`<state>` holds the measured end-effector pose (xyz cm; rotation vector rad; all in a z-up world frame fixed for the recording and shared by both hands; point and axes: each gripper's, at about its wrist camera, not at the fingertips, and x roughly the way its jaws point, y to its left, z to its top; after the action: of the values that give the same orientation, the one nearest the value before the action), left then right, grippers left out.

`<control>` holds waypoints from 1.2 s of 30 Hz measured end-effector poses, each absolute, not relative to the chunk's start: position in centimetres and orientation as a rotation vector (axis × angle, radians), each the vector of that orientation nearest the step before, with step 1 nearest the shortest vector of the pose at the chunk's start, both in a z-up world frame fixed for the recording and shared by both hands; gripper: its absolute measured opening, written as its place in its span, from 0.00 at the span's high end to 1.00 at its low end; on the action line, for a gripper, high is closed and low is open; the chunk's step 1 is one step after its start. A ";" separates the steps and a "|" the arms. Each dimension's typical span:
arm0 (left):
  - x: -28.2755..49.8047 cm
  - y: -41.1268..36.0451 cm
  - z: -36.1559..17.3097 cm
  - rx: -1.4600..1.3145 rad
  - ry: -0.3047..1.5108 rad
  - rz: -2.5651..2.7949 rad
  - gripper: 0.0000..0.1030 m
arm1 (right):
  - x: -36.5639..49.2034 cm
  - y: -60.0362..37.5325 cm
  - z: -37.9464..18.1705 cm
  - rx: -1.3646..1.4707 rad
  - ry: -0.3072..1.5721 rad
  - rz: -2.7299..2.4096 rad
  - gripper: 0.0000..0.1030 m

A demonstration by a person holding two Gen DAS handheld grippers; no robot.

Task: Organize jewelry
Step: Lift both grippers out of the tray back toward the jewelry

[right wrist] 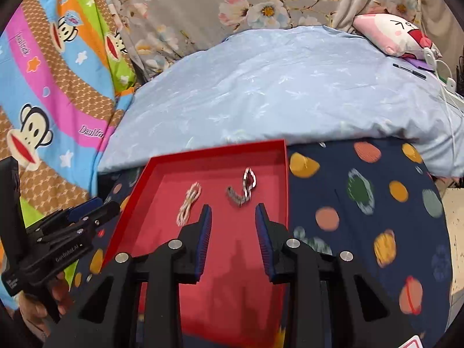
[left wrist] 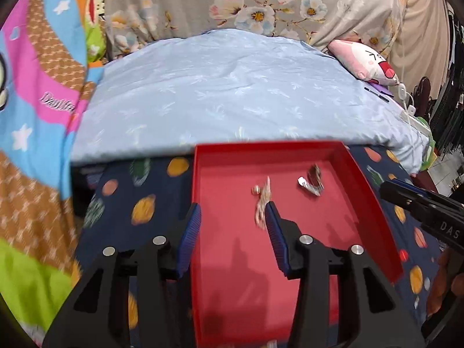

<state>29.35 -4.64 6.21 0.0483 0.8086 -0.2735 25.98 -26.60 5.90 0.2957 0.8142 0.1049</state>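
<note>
A shallow red tray point(left wrist: 368, 191) point(right wrist: 130, 200) lies on a dark cloth with coloured planets. In it lie two silvery pieces of jewelry: a twisted chain point(left wrist: 262, 200) point(right wrist: 188, 201) on the left and a linked bracelet point(left wrist: 311, 181) point(right wrist: 245, 188) on the right. My left gripper point(left wrist: 233, 214) is open and empty, hovering over the tray's left part, its right finger next to the twisted chain. My right gripper point(right wrist: 233, 216) is open and empty, hovering over the tray just short of the bracelet.
The planet cloth point(right wrist: 362, 203) lies on a bed with a light blue quilt point(left wrist: 232, 87) behind the tray. A colourful cartoon blanket point(right wrist: 52, 87) is on the left, and a pink plush pillow point(right wrist: 394, 34) with cables at the far right.
</note>
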 end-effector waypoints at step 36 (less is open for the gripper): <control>6.5 -4.7 -1.2 0.043 1.012 -0.316 0.52 | -0.1 -20.9 0.6 0.287 0.940 0.111 0.60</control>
<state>6.49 -4.72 -1.20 0.0429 1.0119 -0.3157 -0.10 -20.87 0.62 0.2873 0.9401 0.1106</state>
